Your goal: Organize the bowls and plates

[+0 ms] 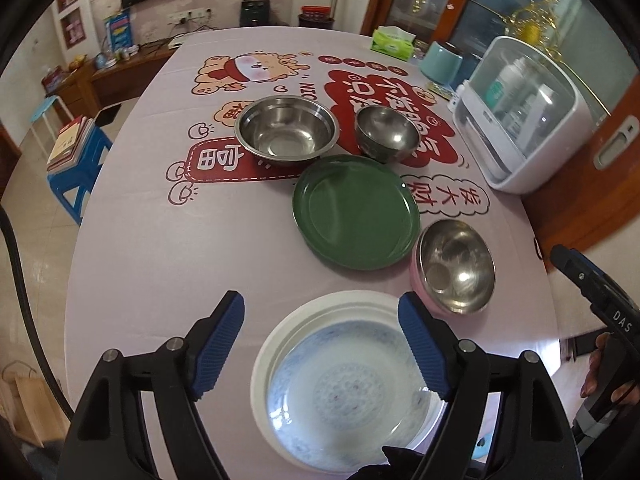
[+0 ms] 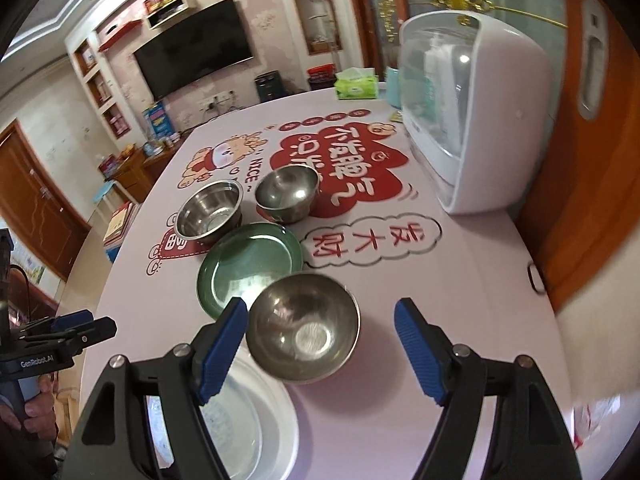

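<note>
**Both grippers held open above the near dishes**

The left gripper [image 1: 321, 344] was held with its jaws spread wide and nothing gripped, angled down over the white plate [image 1: 340, 384] at the near edge of the table [image 1: 152, 248]. The right gripper [image 2: 320, 344] was likewise open and empty, tilted down over the pink-sided steel bowl [image 2: 303, 328], which stood untouched between its fingers, just right of the white plate.

Beyond these the green plate [image 1: 355, 213] was seen, its near rim close to the pink-sided bowl. Farther off, the wide steel bowl [image 1: 286, 128] stood on the left and the small steel bowl [image 1: 387, 133] on the right, side by side and just apart.

The far right edge was occupied by a white domed cabinet [image 1: 524, 120], a teal container [image 1: 442, 65] and a tissue box [image 1: 393, 42]. Bare cloth was left open across the table's left half and near right corner. A hand [image 2: 34, 412] was seen on the left gripper's handle.
</note>
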The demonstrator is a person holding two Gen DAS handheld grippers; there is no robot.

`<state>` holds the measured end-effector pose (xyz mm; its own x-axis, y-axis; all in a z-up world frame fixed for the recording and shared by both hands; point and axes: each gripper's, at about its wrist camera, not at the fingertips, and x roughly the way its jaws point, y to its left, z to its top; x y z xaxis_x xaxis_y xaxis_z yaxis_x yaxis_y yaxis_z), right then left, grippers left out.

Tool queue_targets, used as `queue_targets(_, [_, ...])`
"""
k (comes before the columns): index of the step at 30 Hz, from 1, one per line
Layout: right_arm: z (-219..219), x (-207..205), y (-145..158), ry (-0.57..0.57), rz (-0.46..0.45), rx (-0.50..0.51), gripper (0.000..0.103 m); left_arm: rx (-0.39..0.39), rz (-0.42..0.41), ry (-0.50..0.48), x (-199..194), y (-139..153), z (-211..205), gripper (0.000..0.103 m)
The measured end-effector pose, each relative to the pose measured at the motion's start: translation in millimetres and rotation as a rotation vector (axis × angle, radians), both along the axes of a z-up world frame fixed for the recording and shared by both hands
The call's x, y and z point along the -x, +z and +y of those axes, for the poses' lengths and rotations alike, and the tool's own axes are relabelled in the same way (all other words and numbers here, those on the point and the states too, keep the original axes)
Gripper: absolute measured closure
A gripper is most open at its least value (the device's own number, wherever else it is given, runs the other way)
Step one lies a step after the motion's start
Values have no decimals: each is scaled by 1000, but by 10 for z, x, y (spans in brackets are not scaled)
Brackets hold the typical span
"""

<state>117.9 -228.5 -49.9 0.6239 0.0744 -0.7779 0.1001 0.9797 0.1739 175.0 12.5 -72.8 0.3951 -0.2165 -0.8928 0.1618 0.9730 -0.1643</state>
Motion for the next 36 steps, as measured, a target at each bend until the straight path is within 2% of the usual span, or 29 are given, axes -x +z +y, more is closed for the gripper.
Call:
queue_targets(6, [-101,-312,11,98,-3,10,27,3,4,83,-85,-26,-70,24])
queue_targets(15, [-130,-749,-65,241,6,-31,27,8,38,199,-251,-156,-72,24])
queue_targets(22, [-106,-1058,-148,283,15,-55,27,25,96,251,-378,-344,-78,24])
queue_targets(28, [-86,-1317,-371,305,71,-62,27,29,142,283,-530,-520,-116,24])
queue_targets(36, [-138,-1567,-793,303,183,-135,27,35,208,314,-758,-844,-184,24])
